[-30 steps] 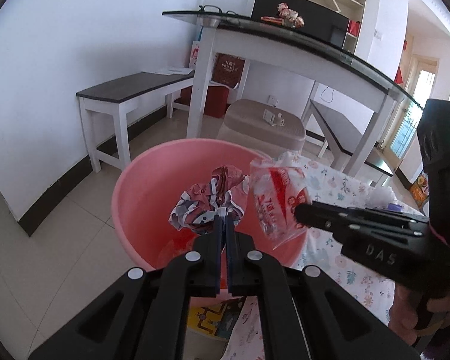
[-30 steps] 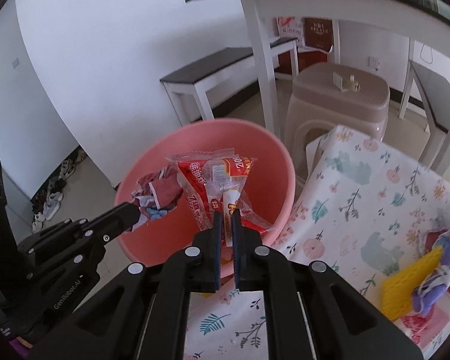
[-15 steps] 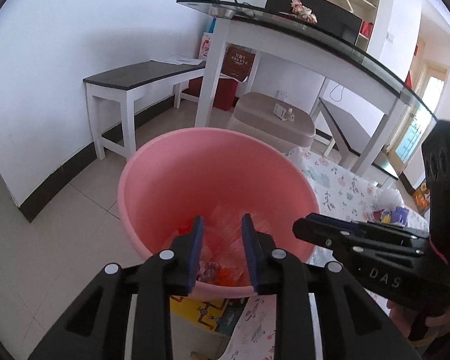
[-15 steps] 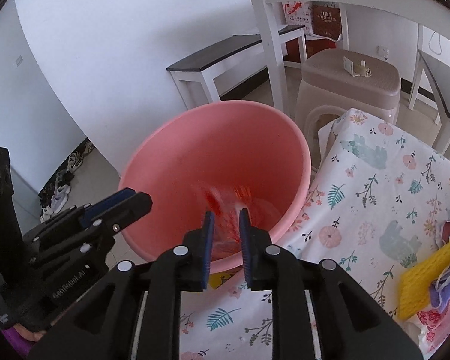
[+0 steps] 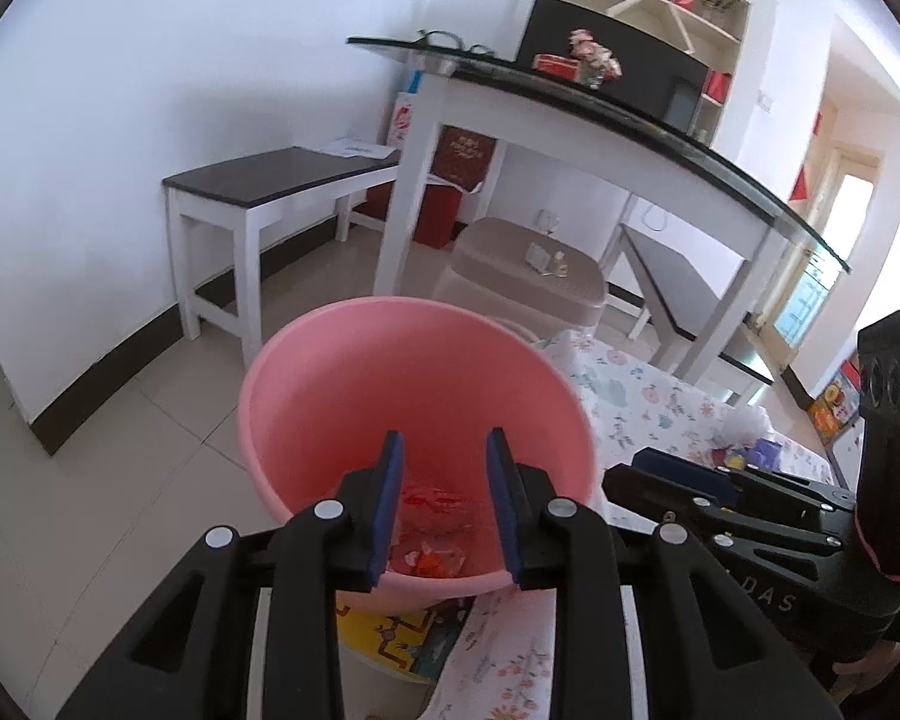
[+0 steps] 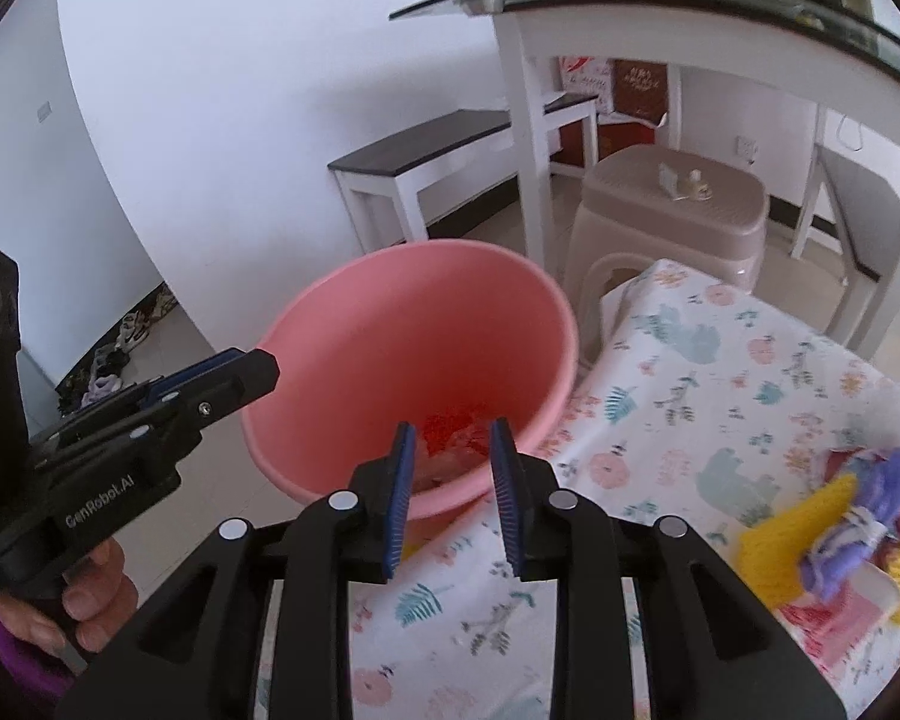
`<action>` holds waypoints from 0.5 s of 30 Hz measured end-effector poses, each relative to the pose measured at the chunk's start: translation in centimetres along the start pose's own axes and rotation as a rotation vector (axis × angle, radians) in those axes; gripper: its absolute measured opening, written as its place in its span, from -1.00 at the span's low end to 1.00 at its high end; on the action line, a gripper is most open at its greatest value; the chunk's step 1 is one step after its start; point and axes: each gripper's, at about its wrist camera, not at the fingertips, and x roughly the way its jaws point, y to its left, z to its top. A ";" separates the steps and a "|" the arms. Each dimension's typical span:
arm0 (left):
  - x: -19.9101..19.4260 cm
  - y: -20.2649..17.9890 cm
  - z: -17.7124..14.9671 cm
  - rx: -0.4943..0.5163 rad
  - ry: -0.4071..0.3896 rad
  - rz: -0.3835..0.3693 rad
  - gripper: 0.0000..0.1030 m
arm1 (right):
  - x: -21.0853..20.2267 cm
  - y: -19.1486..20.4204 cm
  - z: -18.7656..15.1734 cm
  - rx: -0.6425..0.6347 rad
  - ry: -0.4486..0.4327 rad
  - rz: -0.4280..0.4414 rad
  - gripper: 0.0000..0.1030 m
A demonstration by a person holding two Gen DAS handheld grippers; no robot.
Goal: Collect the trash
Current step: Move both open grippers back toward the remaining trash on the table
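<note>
A pink plastic basin [image 5: 414, 372] [image 6: 414, 324] stands beside the floral-cloth table [image 6: 708, 372]. Crumpled wrappers [image 5: 432, 534] [image 6: 456, 438] lie at its bottom, red and clear. My left gripper [image 5: 445, 468] is open and empty above the basin's near rim. My right gripper [image 6: 453, 456] is open and empty over the basin's near edge and the table's corner. More trash [image 6: 858, 498], yellow foam net, purple wrapper and white tissue, lies on the table at the right.
A beige plastic stool [image 6: 672, 210] stands behind the basin. A white glass-topped table [image 5: 570, 120] and a dark-topped bench [image 5: 270, 180] stand further back. A yellow printed box [image 5: 402, 636] lies under the basin. Tiled floor [image 5: 120, 450] lies left.
Both grippers opened and dropped their wrappers into the basin. The crumpled wrapper and the red-and-clear bag now lie at the bottom. Both grippers have drawn back a little.
</note>
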 end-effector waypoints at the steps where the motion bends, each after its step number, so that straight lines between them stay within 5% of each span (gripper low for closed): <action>1: -0.2 -0.4 0.0 0.012 -0.005 -0.012 -0.47 | -0.4 -0.2 -0.1 0.000 -0.006 -0.008 -0.49; 15: -1.2 -8.5 -0.7 0.192 0.014 -0.178 -0.47 | -8.8 -6.5 -7.0 0.127 -0.054 -0.119 -0.49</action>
